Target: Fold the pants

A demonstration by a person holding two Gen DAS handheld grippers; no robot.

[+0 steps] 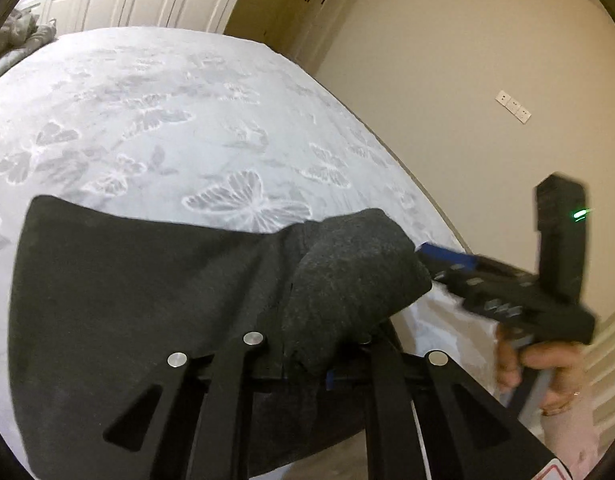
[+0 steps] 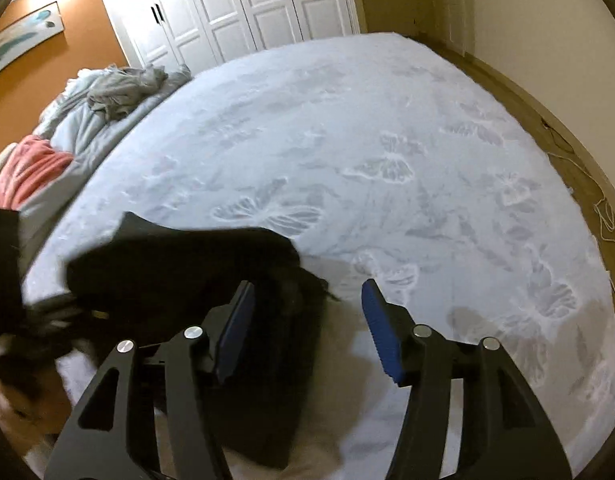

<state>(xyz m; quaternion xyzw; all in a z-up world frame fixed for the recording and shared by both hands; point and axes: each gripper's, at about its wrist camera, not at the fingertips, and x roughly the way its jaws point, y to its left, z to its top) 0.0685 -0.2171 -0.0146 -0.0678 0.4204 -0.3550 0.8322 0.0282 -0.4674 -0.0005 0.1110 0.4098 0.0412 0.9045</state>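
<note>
The dark grey pants (image 1: 147, 292) hang over my left gripper (image 1: 307, 360), which is shut on the pants; the cloth covers its fingertips and drapes down over the near edge of the bed. In the right wrist view the pants (image 2: 179, 264) look black and lie at the left of the bed's near side. My right gripper (image 2: 307, 332) is open and empty, its blue pads (image 2: 381, 336) spread just right of the pants. The right gripper also shows in the left wrist view (image 1: 447, 258), beside the raised cloth.
The bed (image 2: 387, 140) has a pale blue cover with a butterfly pattern. A heap of grey and pink bedding (image 2: 87, 112) lies at its far left. White wardrobe doors (image 2: 247, 4) stand behind. A wall (image 1: 467, 80) and wooden floor (image 2: 579, 176) lie to the right.
</note>
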